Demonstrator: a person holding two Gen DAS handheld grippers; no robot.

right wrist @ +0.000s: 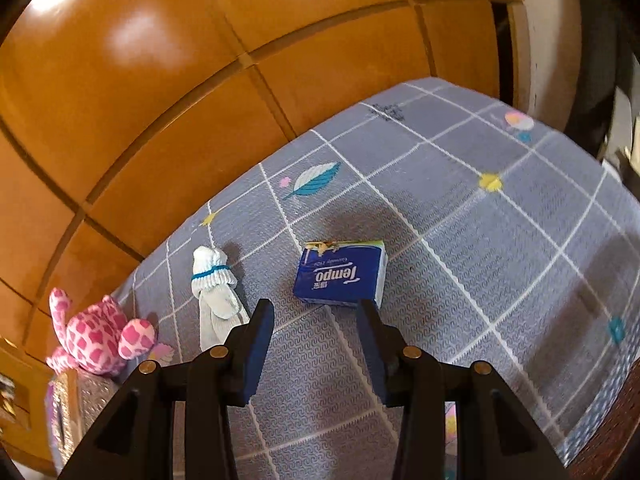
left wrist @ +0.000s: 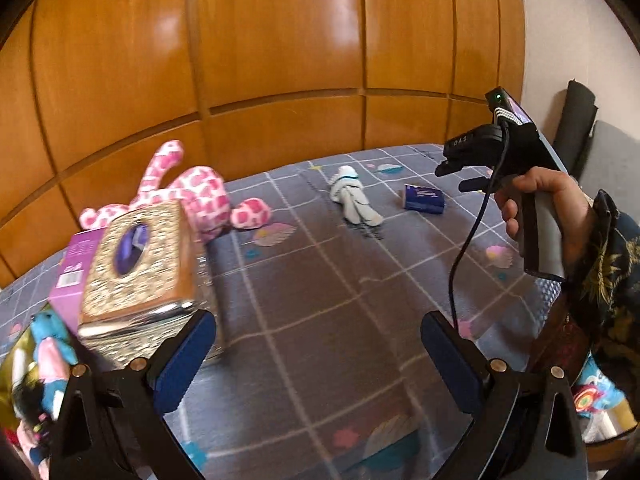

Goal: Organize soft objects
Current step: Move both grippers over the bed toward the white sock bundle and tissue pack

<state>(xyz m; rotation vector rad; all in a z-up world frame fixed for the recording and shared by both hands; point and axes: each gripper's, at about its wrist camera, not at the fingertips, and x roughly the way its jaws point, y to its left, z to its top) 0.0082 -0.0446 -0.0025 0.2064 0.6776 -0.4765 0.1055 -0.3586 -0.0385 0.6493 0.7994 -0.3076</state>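
Observation:
On the grey checked bedspread [right wrist: 460, 208] lie a blue Tempo tissue pack [right wrist: 340, 276], a white sock with a blue band [right wrist: 214, 284] and a pink spotted plush [right wrist: 100, 336]. My right gripper [right wrist: 314, 312] hovers just short of the tissue pack, open, with only bedspread between its fingers. In the left wrist view the same pack [left wrist: 424, 198], sock [left wrist: 354, 200] and plush [left wrist: 200, 196] lie farther off. My left gripper [left wrist: 316, 324] is open wide and holds nothing. A hand carries the right gripper [left wrist: 464, 176] at the upper right of that view.
A gold patterned tissue box [left wrist: 136, 256] with a purple box [left wrist: 74, 272] beside it stands close to my left finger. Blue and pink soft toys [left wrist: 48, 352] are piled at the lower left. Wooden panels [left wrist: 280, 60] wall off the bed's far side.

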